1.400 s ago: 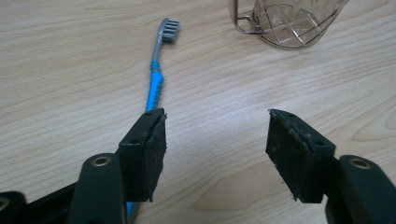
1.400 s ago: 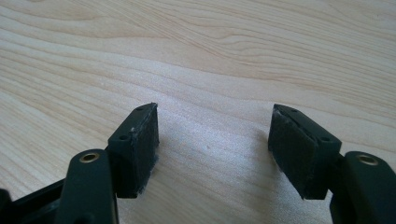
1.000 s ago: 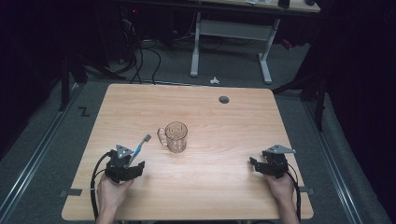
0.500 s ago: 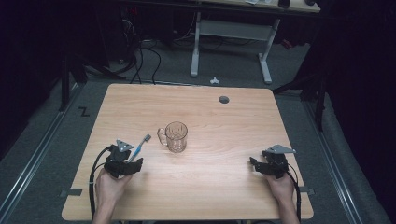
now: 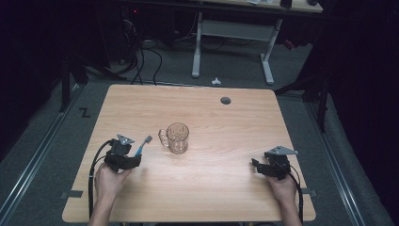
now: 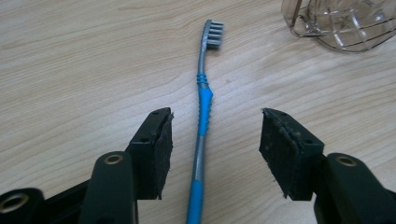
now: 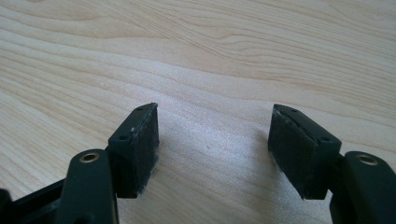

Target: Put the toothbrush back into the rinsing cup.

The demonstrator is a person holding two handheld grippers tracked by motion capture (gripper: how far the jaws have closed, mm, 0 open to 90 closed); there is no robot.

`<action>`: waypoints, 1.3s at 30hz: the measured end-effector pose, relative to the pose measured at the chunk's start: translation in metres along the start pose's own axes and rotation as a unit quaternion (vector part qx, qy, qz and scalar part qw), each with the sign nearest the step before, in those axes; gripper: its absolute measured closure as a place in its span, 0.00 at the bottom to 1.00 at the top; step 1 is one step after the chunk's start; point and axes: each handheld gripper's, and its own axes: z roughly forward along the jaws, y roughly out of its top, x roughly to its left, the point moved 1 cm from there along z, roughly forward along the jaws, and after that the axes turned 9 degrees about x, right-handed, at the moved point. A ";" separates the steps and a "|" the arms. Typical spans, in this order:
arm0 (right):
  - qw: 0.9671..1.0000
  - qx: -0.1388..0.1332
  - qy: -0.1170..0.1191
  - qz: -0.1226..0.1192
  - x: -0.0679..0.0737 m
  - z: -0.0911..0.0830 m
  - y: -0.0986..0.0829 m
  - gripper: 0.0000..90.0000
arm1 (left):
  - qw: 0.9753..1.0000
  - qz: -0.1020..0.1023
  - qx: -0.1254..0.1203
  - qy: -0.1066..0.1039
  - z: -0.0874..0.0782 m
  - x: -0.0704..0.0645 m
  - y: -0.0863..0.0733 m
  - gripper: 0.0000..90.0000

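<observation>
A big wooden table (image 5: 211, 197) fills the middle of the high view. It is light brown with wavy lines in the wood. Near its far edge there is 1 small round hole (image 5: 226, 100).

A clear glass mug (image 5: 177, 138) stands upright near the middle of the table. Its handle points to the left. In the left gripper view a bit of the mug (image 6: 345, 23) shows at the top right corner.

The left gripper (image 5: 136, 157) sits low on the left side of the table, held in the person's left hand (image 5: 109, 179). Its 2 black jaws are spread wide apart and grab nothing. In the left gripper view (image 6: 215, 154) the toothbrush lies flat between them, and no pad touches it.

The right gripper (image 5: 254, 165) sits on the right side of the table, well apart from the mug. Its 2 jaws are spread wide too, with just bare wood between them (image 7: 212, 149).

The toothbrush (image 6: 203, 109) is the smallest thing. It is grey and blue and lies flat on the table. Its grey bristles point away from the gripper, toward the mug. In the high view its head (image 5: 147, 139) is just left of the mug's handle.
</observation>
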 end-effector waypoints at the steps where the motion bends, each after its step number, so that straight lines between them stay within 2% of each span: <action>1: 1.000 0.000 0.000 0.000 0.000 0.000 0.000 0.38 | 1.000 0.002 0.005 -0.001 0.001 0.000 0.002 0.51; 6: 1.000 0.000 0.000 0.000 0.000 0.000 0.000 0.38 | 0.999 0.020 0.026 0.002 0.004 -0.001 0.011 0.53; 12: 1.000 0.000 0.000 0.001 0.000 0.000 0.000 0.38 | 0.999 0.025 0.039 0.002 0.006 0.000 0.021 0.55; 16: 1.000 0.000 0.000 0.002 0.000 0.000 0.000 0.38 | 0.998 0.036 0.051 0.007 0.008 0.000 0.028 0.56; 24: 1.000 0.000 0.000 0.002 0.000 0.000 0.000 0.38 | 0.996 0.040 0.082 -0.003 0.018 0.001 0.043 0.62; 26: 1.000 0.000 0.000 0.002 0.000 0.000 0.000 0.38 | 0.994 0.044 0.098 0.000 0.022 0.001 0.046 0.64; 34: 1.000 0.000 0.001 0.002 0.000 0.000 0.000 0.38 | 0.992 0.036 0.116 -0.016 0.028 0.003 0.055 0.66; 35: 1.000 0.000 0.001 0.002 0.000 0.000 0.000 0.38 | 0.992 0.037 0.124 -0.014 0.029 0.004 0.056 0.66; 39: 1.000 0.000 0.001 0.002 0.000 0.000 0.000 0.38 | 0.991 0.034 0.129 -0.015 0.033 0.005 0.057 0.67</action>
